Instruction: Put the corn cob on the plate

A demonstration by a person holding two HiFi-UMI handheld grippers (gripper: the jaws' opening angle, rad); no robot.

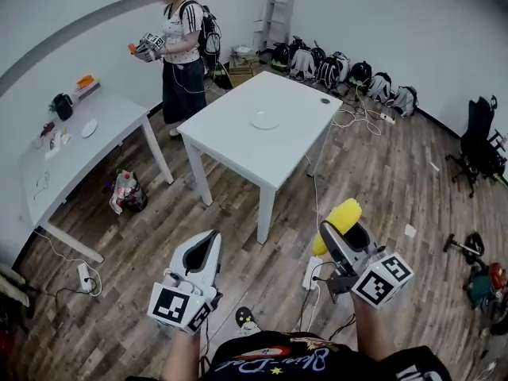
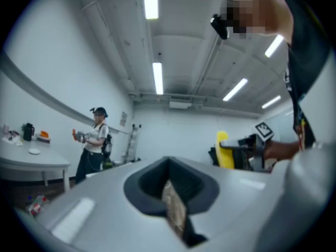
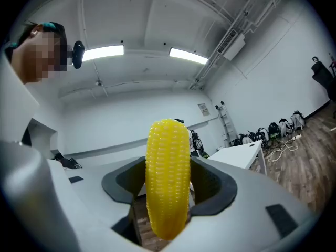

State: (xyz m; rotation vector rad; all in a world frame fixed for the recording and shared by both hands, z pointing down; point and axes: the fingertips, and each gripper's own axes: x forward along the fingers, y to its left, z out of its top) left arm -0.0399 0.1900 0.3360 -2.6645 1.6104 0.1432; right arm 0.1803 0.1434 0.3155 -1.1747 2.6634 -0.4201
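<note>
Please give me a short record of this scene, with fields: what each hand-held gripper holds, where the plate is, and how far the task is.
right hand-held gripper: shut on the corn cob, held over the floor
left hand-held gripper: shut, holds nothing
plate: on the white table ahead, nothing on it
person: standing beyond the table
task state: corn cob not yet on the plate

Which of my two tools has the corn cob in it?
The right tool: its jaws are shut on the yellow corn cob. The left tool is shut with nothing between its jaws.
</note>
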